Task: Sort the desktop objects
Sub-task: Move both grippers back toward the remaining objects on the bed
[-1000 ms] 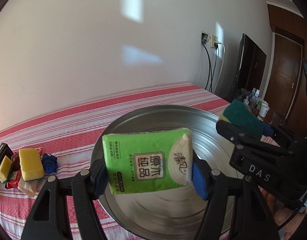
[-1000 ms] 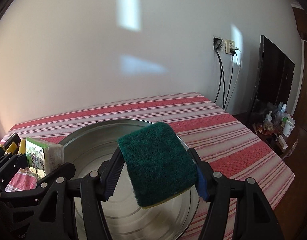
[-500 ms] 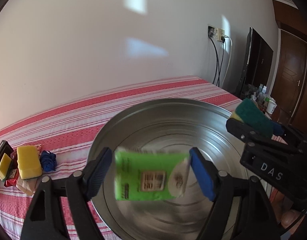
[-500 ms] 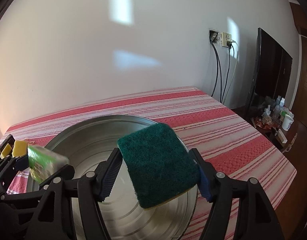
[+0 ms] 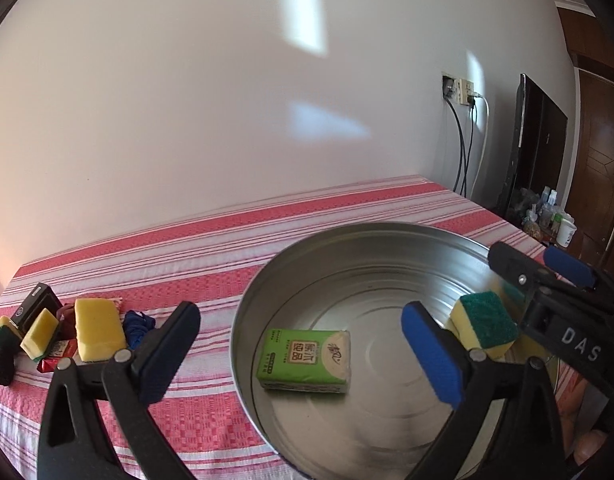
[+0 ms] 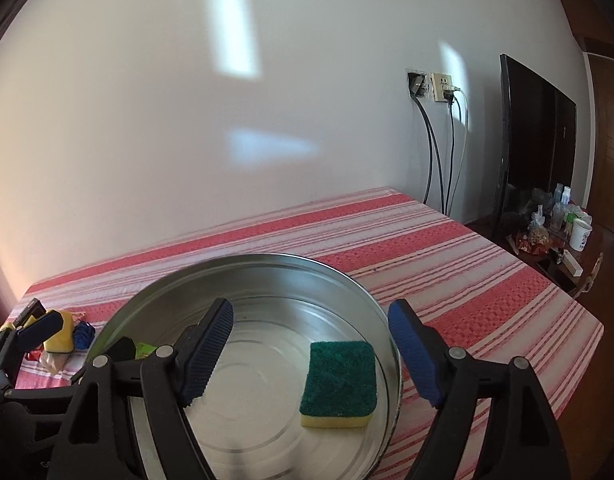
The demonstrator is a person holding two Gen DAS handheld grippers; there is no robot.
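The left gripper (image 5: pixel 299 344) hangs just above the near rim of the metal basin (image 5: pixel 243 320), tilted downward, its jaws opening wide with nothing clamped; the tissue pack (image 5: pixel 305 360) lies flat on the basin floor below them. The right gripper (image 6: pixel 311 356) is pitched down likewise over the basin's right side, jaws opening, and the green-topped sponge (image 6: pixel 339 380) rests on the floor beneath, close to the wall. The likeliest slip from here is a low fingertip catching the rim on the way out and nudging the light basin across the striped cloth (image 5: pixel 187 264). Farther left, the yellow sponge (image 5: pixel 99 328), a blue bundle (image 5: pixel 139 324) and a black box (image 5: pixel 35 308) sit crowded together, so a reach there could drag a neighbour along.
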